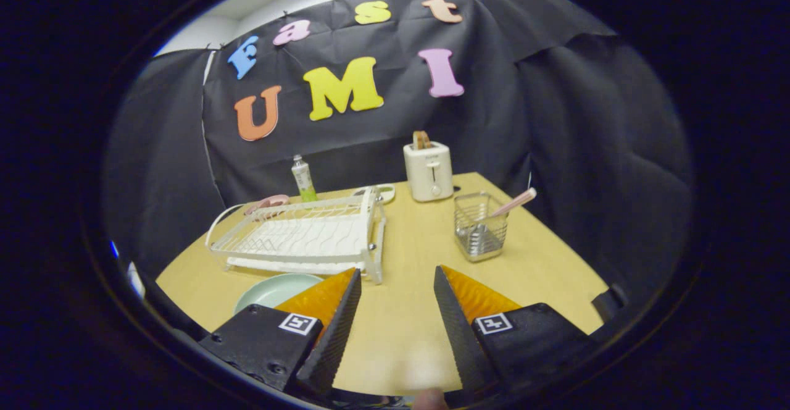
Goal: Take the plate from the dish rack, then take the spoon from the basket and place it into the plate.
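A pale green plate (274,289) lies flat on the wooden table (401,336), in front of the white dish rack (302,237) and partly hidden behind my left finger. The rack holds no plate. A pink-handled spoon (513,202) leans out of the wire basket (480,226), which stands beyond my right finger. My gripper (397,277) is open above the bare table, with nothing between its fingers. The plate sits just left of the fingers.
A white toaster (428,169) with a slice in it stands at the back of the table. A small green bottle (303,179) and a pink item (266,203) sit behind the rack. The table's edges lie close on both sides.
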The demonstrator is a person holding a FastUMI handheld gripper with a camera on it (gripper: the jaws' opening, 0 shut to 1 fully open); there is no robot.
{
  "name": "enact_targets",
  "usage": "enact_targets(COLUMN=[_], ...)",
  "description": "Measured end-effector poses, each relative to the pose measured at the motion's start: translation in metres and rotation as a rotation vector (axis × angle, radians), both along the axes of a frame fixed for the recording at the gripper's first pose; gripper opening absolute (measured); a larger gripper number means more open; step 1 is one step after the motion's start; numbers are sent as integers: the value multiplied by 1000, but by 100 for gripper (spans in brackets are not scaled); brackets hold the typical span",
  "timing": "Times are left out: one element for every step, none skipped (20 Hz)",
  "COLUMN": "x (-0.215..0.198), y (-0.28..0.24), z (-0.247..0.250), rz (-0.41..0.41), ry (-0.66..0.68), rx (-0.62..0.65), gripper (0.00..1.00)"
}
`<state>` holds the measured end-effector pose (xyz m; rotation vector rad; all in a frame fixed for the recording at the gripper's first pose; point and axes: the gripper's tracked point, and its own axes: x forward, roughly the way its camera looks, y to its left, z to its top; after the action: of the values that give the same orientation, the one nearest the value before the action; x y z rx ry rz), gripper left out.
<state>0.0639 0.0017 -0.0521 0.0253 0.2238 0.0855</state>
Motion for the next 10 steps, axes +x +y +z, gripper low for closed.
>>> enact_targets(x=[2,4,7,12,19,28,37,48,61,77], y=[-21,-38,-52,-64,-74,-81,-91,-101,-113,-124], z=[8,11,12,10,10,7,5,3,3,1], rz=[-30,-52,-64,-76,-78,-74,-70,-63,-68,-69], ry=[-54,-86,-105,-115,-124,-127,-127,-128,-132,-132], rx=[-29,-42,-41,-36,-37,-31,-16,-2,11,20], gripper=[81,83,84,85,86,86,87,88,88,88])
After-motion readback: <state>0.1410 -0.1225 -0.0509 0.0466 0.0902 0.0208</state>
